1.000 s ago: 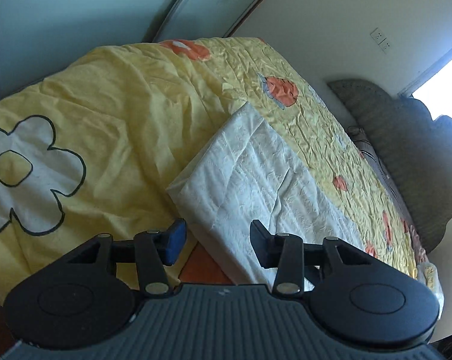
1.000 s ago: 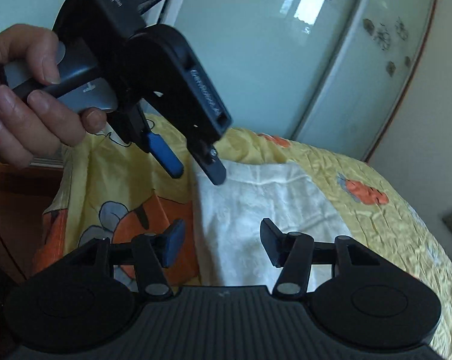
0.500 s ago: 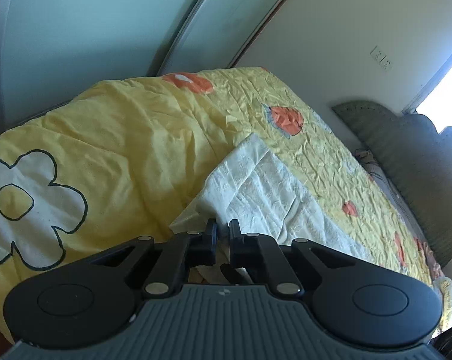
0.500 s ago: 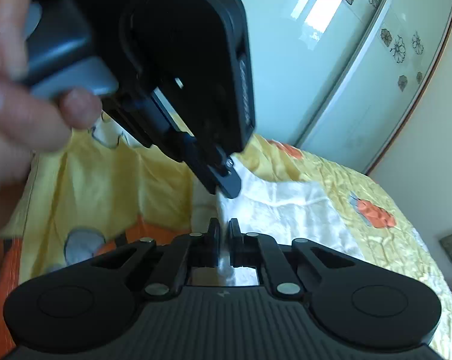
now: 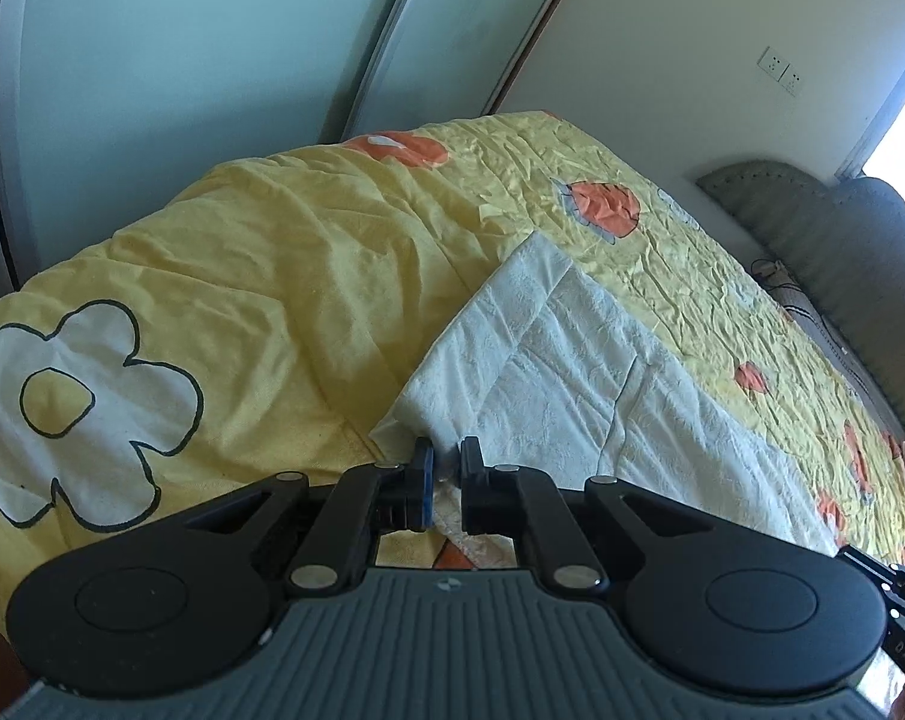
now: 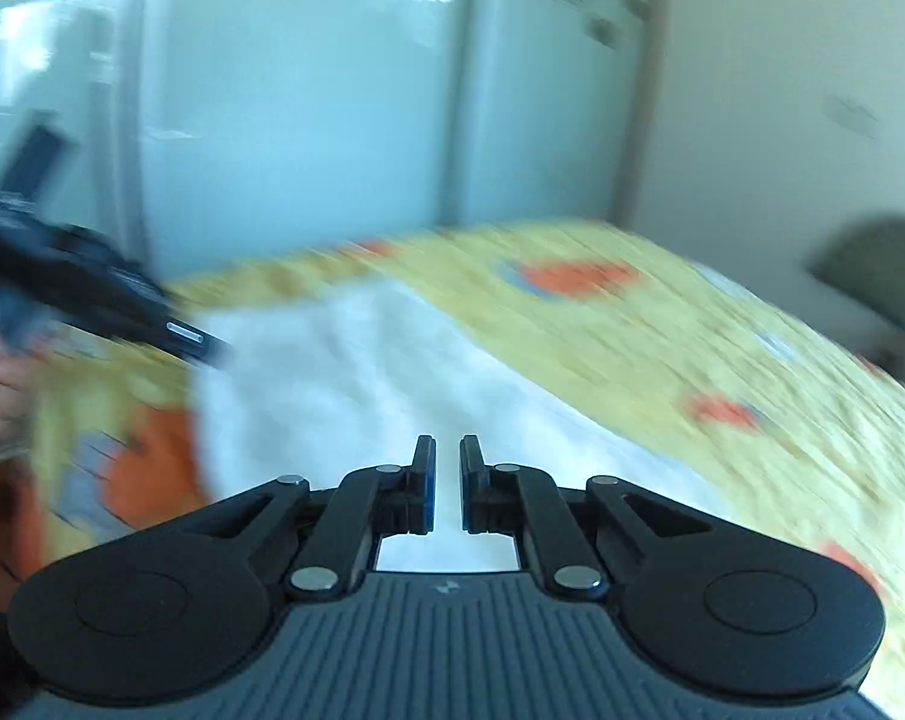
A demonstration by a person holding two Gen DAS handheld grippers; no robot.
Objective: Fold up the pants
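The white textured pants point(image 5: 572, 372) lie folded flat on the yellow bedspread point(image 5: 272, 276). My left gripper point(image 5: 446, 462) is shut, its tips at the near left corner of the pants; whether cloth is pinched I cannot tell. In the blurred right wrist view the pants point(image 6: 362, 372) spread ahead of my right gripper point(image 6: 446, 459), which is shut with a narrow slit between its fingers, above the near edge of the cloth. The left gripper point(image 6: 92, 300) and the hand holding it show at the left of that view.
The bed has an orange panel at its near end point(image 6: 146, 462) and a grey padded headboard point(image 5: 842, 252) at the far right. Pale sliding wardrobe doors point(image 5: 212, 48) stand behind the bed. A wall socket point(image 5: 779, 69) is above the headboard.
Both grippers went from open to shut within the last second. The right gripper has swung fast to the right, so the left gripper now sits at the left edge of its view.
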